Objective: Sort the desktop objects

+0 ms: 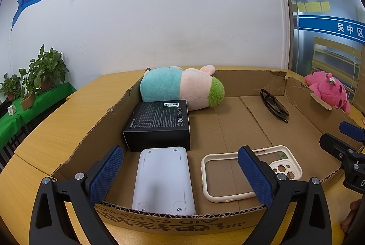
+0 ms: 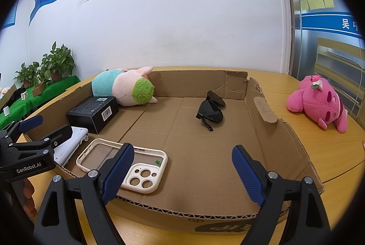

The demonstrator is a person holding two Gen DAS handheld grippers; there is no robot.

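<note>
While both claws, left (image 1: 182, 174) and right (image 2: 184, 173), gape empty, sunglasses (image 2: 211, 109) lie boxed.

Black plastic left gripper (image 1: 180, 173), right gripper (image 2: 182, 171): blue cross-hatched pads, silver pivot screws, white "GenRobot.AI" lettering on body.
</note>
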